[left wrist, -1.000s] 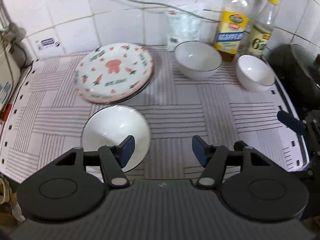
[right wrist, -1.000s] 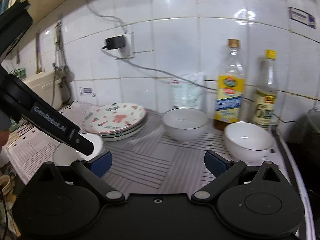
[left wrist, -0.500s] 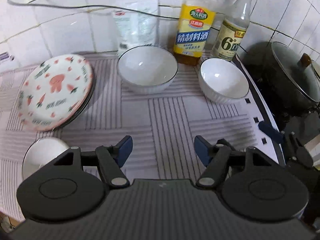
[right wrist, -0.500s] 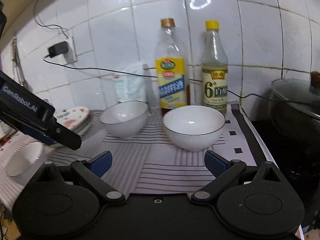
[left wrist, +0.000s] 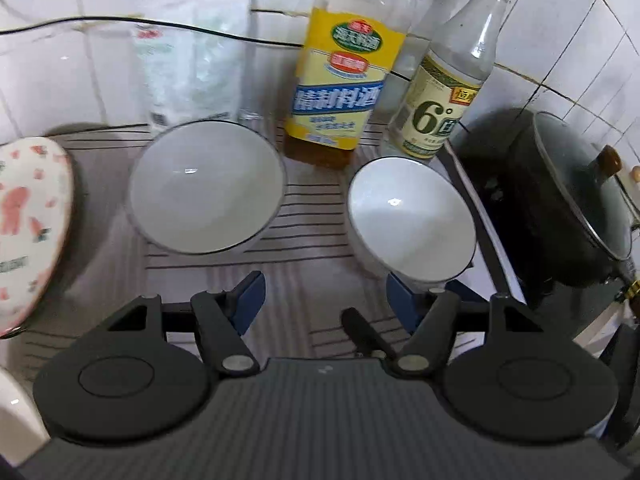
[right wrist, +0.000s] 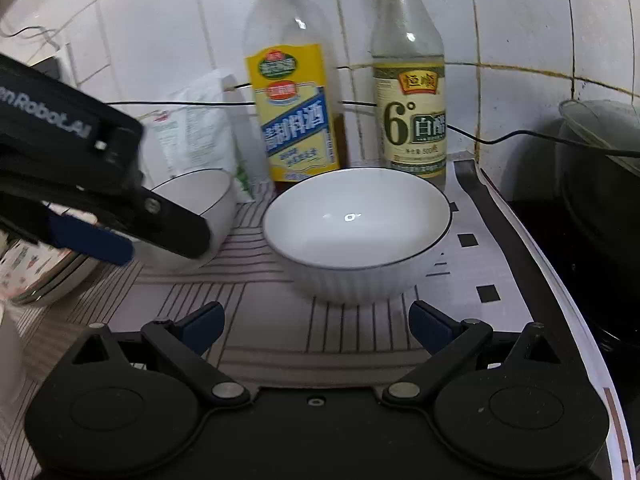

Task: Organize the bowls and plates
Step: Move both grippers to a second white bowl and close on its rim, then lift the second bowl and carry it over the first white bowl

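Observation:
Two white bowls with dark rims stand on the striped mat. The left bowl (left wrist: pixel 206 186) is ahead of my open, empty left gripper (left wrist: pixel 324 298). The right bowl (left wrist: pixel 410 222) is just ahead of that gripper's right finger; in the right wrist view the same bowl (right wrist: pixel 358 232) sits centred ahead of my open, empty right gripper (right wrist: pixel 316 326). The left gripper's body (right wrist: pixel 80 184) partly hides the left bowl (right wrist: pixel 192 196) there. A stack of carrot-patterned plates (left wrist: pixel 28 224) lies at the far left. A small white bowl's edge (left wrist: pixel 12 412) shows at the lower left.
Two bottles, a yellow-labelled cooking wine (left wrist: pixel 346 76) and a white vinegar (left wrist: pixel 444 96), stand against the tiled wall behind the bowls, beside a white bag (left wrist: pixel 192 60). A black lidded pot (left wrist: pixel 568 196) sits on the stove at the right. A cable runs along the wall.
Both grippers have moved forward and right toward the two white bowls. The plates and the small bowl have slid to the left edge of view. Both grippers stay open.

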The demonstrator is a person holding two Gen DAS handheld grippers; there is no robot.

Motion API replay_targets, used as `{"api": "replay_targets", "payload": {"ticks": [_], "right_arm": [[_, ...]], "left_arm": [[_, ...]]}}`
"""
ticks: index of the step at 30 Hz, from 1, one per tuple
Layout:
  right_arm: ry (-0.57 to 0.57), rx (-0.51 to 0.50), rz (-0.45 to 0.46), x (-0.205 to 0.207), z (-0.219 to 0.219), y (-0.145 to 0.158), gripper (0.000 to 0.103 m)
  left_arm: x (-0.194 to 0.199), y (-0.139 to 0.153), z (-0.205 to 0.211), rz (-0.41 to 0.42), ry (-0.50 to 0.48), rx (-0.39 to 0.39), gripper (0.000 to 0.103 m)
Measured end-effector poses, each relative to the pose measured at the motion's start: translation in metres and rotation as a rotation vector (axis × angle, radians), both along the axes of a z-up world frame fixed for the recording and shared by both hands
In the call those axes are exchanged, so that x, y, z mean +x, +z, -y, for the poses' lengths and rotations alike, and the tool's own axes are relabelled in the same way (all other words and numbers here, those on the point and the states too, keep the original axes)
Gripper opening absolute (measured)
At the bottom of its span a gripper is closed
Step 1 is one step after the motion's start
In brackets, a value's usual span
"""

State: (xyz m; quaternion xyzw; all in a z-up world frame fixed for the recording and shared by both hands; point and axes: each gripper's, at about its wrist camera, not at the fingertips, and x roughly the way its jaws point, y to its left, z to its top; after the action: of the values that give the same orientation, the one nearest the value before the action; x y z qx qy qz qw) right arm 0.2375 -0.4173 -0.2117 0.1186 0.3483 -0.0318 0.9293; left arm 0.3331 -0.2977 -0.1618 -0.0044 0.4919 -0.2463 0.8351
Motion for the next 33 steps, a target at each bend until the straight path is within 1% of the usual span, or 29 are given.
{"api": "replay_targets", "payload": {"ticks": [2,6,9,12,15,16,17,19,20,22,24,25,27,29,31,33], "right_arm": [[-0.009,-0.018,-0.001,0.005,0.001,0.0,0.1],[-0.011,-0.089,0.007,0.012,0.002,-0.002,0.1],[-0.005,-0.1,0.019,0.015,0.006,-0.005,0.1],[-0.01,-0.1,-0.003,0.023,0.014,-0.009,0.1],[0.002,-0.051,-0.016,0.026,0.026,-0.014,0.1],[0.006,-0.028,-0.022,0.026,0.029,-0.015,0.1],[0.009,-0.009,-0.023,0.027,0.032,-0.015,0.1],[0.024,0.0,-0.02,0.029,0.034,-0.017,0.1],[0.031,-0.007,-0.016,0.03,0.034,-0.017,0.1],[0.051,-0.035,-0.007,0.033,0.03,-0.018,0.1],[0.074,-0.064,0.004,0.033,0.024,-0.017,0.1],[0.068,-0.063,0.006,0.032,0.022,-0.016,0.099],[0.063,-0.02,-0.002,0.028,0.022,-0.013,0.098],[0.068,0.0,0.007,0.022,0.022,-0.013,0.098],[0.072,-0.014,0.016,0.014,0.018,-0.012,0.098],[0.077,-0.037,0.028,0.004,0.011,-0.009,0.098]], "left_arm": [[0.002,-0.005,0.008,0.002,-0.014,-0.011,0.065],[0.009,-0.012,0.025,0.012,-0.027,-0.013,0.064],[0.017,-0.021,0.032,0.022,-0.002,-0.001,0.065],[0.028,-0.031,0.038,0.009,0.0,0.004,0.063],[0.035,-0.037,0.042,0.008,-0.01,-0.012,0.052],[0.038,-0.04,0.043,0.0,-0.015,-0.017,0.04],[0.04,-0.043,0.043,-0.012,-0.016,-0.02,0.033],[0.045,-0.05,0.044,-0.049,-0.011,-0.042,0.024],[0.048,-0.053,0.041,-0.075,-0.004,-0.07,0.02],[0.05,-0.055,0.037,-0.104,0.0,-0.102,0.018],[0.048,-0.054,0.036,-0.102,-0.006,-0.083,0.018],[0.046,-0.052,0.035,-0.1,-0.002,-0.075,0.018],[0.042,-0.05,0.032,-0.1,-0.006,-0.069,0.018],[0.036,-0.047,0.029,-0.107,-0.017,-0.069,0.018],[0.03,-0.045,0.025,-0.112,-0.021,-0.058,0.018],[0.02,-0.041,0.022,-0.092,-0.034,-0.035,0.018]]}}
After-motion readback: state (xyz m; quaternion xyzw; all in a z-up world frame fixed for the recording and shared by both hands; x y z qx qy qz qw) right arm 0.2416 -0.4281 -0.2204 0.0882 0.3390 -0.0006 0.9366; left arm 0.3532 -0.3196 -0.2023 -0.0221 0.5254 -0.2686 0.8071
